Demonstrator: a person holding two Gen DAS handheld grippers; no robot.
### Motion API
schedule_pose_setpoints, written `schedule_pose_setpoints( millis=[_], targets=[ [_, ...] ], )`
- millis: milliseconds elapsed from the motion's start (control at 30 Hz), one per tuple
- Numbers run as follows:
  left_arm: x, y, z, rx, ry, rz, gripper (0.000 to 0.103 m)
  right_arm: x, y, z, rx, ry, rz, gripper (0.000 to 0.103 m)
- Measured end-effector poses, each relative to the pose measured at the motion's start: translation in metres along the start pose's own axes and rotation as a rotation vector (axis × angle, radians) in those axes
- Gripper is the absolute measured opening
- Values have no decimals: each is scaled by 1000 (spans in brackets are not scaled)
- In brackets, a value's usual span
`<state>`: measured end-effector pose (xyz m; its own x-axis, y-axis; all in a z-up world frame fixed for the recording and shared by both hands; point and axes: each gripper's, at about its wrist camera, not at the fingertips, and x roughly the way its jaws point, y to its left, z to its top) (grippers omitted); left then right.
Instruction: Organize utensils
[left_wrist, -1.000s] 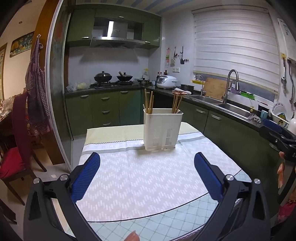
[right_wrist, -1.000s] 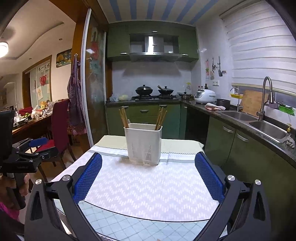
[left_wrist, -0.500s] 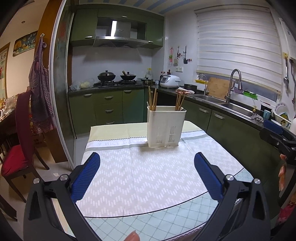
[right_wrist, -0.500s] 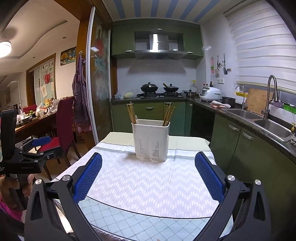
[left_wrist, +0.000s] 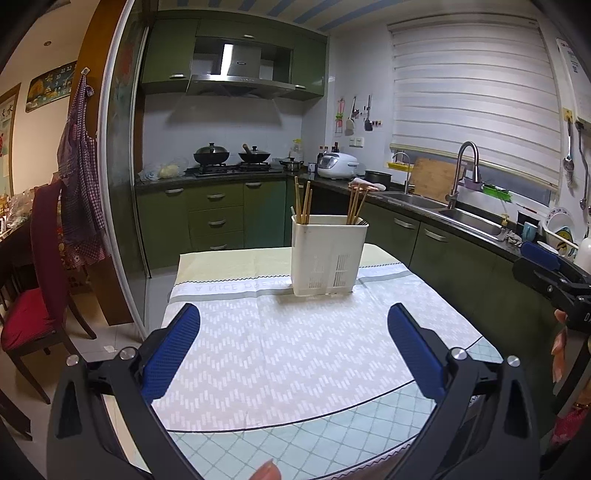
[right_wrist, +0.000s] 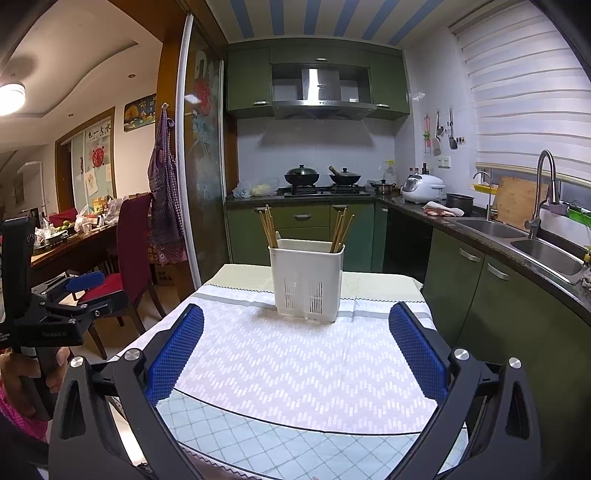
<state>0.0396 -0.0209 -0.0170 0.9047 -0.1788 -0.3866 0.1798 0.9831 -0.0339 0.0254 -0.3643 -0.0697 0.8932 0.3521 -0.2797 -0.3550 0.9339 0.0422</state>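
The left hand-held gripper (left_wrist: 293, 343) hangs level over the near edge of the table (left_wrist: 332, 439), its blue-padded fingers (left_wrist: 171, 350) spread wide apart with nothing between them. A fingertip of the person shows at the very bottom of the left wrist view. The right hand-held gripper (right_wrist: 295, 343) is held the same way, level and pointing forward, its blue pads (right_wrist: 417, 350) wide apart and empty. In the right wrist view, the left one appears at the left edge, gripped by a hand (right_wrist: 22, 373) around its black handle; faint small lettering on its body is too small to read. In the left wrist view, the right one shows at the right edge, with fingers beside its handle.

Between and beyond the fingers lies a white cloth with a chevron weave (left_wrist: 295, 354), spread over a teal checked cover. A grey band across the far part of the cloth carries pale woven lettering, seen reversed, that seems to read "A NICE DREAM".

On that far part stands the white utensil holder (left_wrist: 327, 254), upright, with slotted vents low on its front. Wooden chopsticks (left_wrist: 303, 201) stand in its left compartment, and a second bunch of chopsticks (left_wrist: 356, 205) leans in its right compartment.

Beyond are green kitchen cabinets (left_wrist: 218, 218).
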Motion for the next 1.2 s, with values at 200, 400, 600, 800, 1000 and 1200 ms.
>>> schedule_pose_setpoints(
  millis=[200,400,600,800,1000,1200],
  targets=[
    [0,-1,1,-3,7,-8,97,2,-5,1,3,0,1,99],
    [0,-3,0,7,1,10,97,3,-5,0,4,1,4,99],
    [2,-5,-1,10,8,14,97,5,-5,-1,7,3,5,99],
    [6,-4,-1,-2,19,6,97,7,-5,-4,9,8,9,99],
    [7,-1,-2,-6,10,18,97,10,-4,-5,12,12,12,99],
    [8,-2,-3,1,19,22,97,11,-3,-6,14,13,13,99]
  ],
)
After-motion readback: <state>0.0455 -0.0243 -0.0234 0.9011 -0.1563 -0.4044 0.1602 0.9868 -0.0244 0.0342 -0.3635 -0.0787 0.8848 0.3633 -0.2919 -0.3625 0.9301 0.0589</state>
